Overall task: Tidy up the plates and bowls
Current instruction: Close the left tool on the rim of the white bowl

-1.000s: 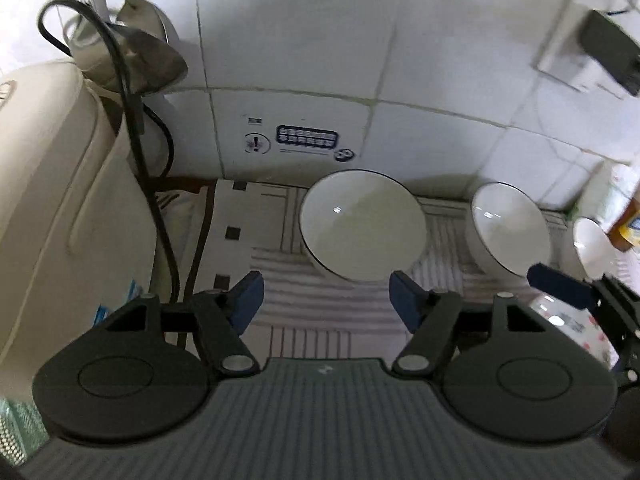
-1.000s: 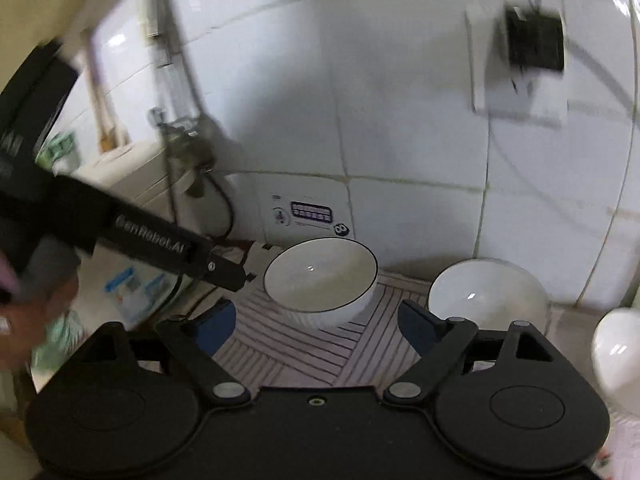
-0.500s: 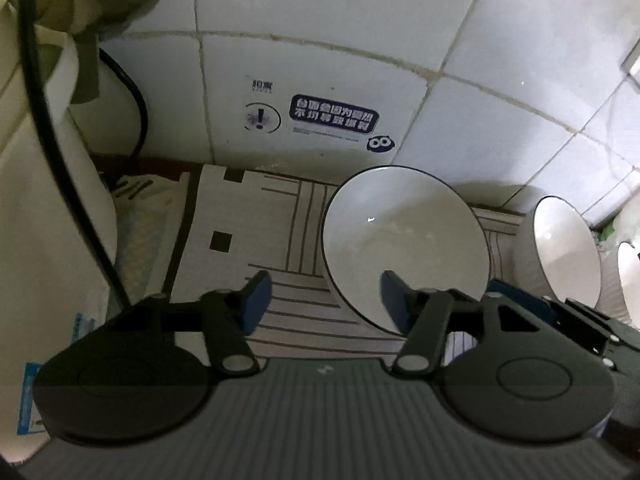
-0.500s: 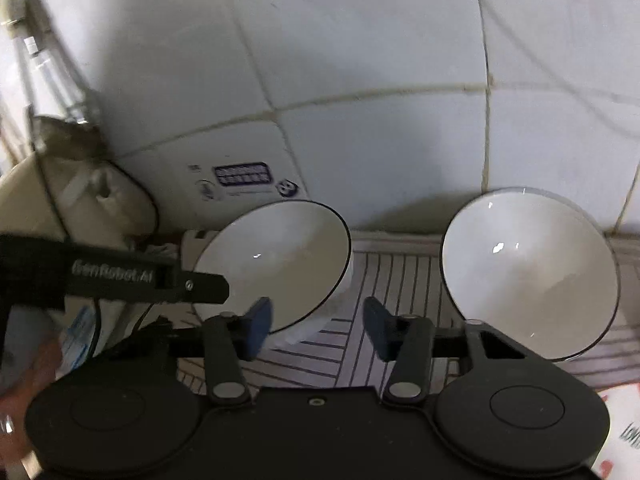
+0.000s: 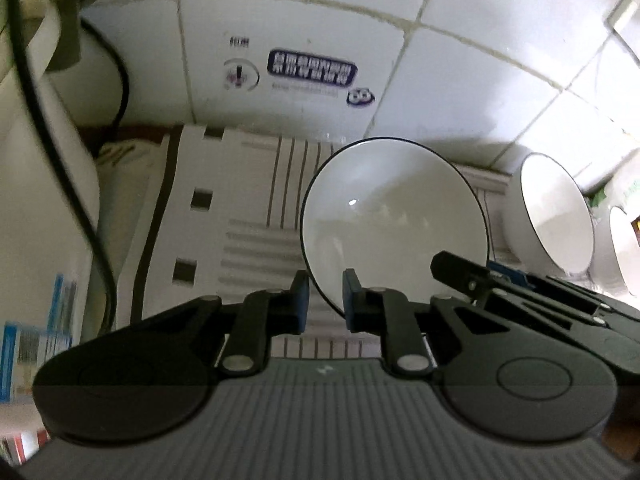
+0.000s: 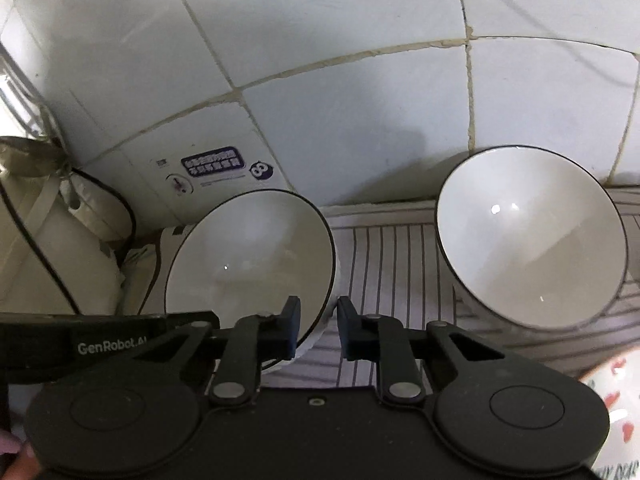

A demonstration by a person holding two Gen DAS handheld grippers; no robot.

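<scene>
A white bowl with a dark rim (image 5: 394, 216) sits on a striped mat (image 5: 248, 208) by the tiled wall. My left gripper (image 5: 325, 300) is shut on its near left rim, one pad inside and one outside. The right wrist view shows the same bowl (image 6: 248, 264). There my right gripper (image 6: 318, 328) straddles the near right rim, its jaws closing onto the wall. A second, matching bowl (image 6: 528, 240) stands apart to the right on the mat (image 6: 392, 260), also seen as the second bowl (image 5: 556, 216).
A cream appliance (image 5: 40, 200) with a black cable (image 5: 60, 160) stands at the left. A third white bowl (image 5: 628, 248) is at the far right. A plate with red marks (image 6: 616, 408) lies at the near right. A metal ladle (image 6: 28, 156) hangs at the left.
Both grippers dropped toward the left bowl and their jaws narrowed from wide open to a pinch on its rim. The right gripper also swung left and rolled.
</scene>
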